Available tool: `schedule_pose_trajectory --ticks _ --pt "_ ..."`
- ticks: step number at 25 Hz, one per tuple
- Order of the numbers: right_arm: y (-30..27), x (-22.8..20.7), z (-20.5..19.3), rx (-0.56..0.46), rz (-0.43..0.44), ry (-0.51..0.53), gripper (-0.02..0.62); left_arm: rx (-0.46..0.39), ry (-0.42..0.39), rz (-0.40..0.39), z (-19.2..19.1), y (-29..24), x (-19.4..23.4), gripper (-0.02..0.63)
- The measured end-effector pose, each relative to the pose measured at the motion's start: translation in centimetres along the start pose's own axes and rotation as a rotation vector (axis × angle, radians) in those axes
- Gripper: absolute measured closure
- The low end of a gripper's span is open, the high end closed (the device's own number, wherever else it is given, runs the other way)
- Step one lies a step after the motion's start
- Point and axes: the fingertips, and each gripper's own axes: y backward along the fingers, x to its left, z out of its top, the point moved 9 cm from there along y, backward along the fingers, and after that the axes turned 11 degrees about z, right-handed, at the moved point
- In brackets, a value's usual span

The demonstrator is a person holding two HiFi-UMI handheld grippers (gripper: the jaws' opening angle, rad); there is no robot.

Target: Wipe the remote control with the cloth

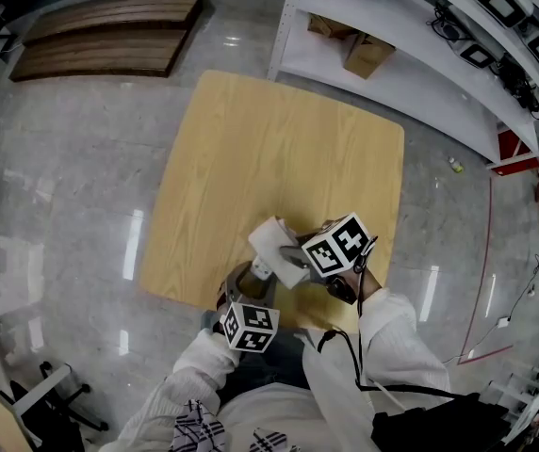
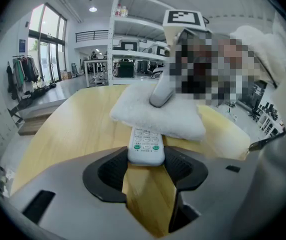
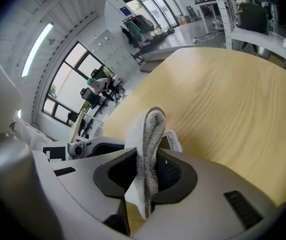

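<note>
Pinching the near end of the white remote control (image 2: 146, 146) between the jaws of my left hand-held gripper (image 2: 147, 170), I am holding it by the near edge of the wooden worktop (image 1: 269, 149). My right hand-held gripper (image 3: 145, 179) is clamping a folded white cloth (image 3: 150, 129), which is lying across the remote control's far end and covering it.
</note>
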Motion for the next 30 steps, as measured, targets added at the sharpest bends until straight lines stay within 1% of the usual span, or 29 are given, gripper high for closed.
schedule_pose_trajectory --ticks 5,17,20,23,26,28,30 --pt "2.0 -0.9 0.1 -0.077 -0.045 -0.054 0.506 0.001 -0.001 0.001 0.2 0.4 0.0 0.376" --pt "6.7 -4.6 -1.0 -0.252 -0.205 -0.175 0.506 -0.001 -0.001 0.003 0.1 0.0 -0.1 0.376" --pt "8.2 -5.1 -1.7 -0.323 -0.244 -0.211 0.506 -0.009 -0.003 0.007 0.2 -0.4 -0.1 0.376" --pt "9.5 -4.7 -2.7 -0.398 -0.277 -0.243 0.506 -0.012 -0.003 0.009 0.0 -0.5 0.2 0.376" --pt "10.5 -3.9 -4.2 -0.462 -0.284 -0.279 0.506 -0.02 -0.004 -0.021 -0.2 -0.5 0.2 0.376" --pt "10.8 -3.3 -5.2 -0.498 -0.284 -0.304 0.506 -0.041 -0.001 -0.053 -0.3 -0.3 0.1 0.376" --pt "10.8 -2.6 -6.2 -0.527 -0.279 -0.324 0.506 -0.054 0.008 -0.069 -0.6 0.0 0.2 0.374"
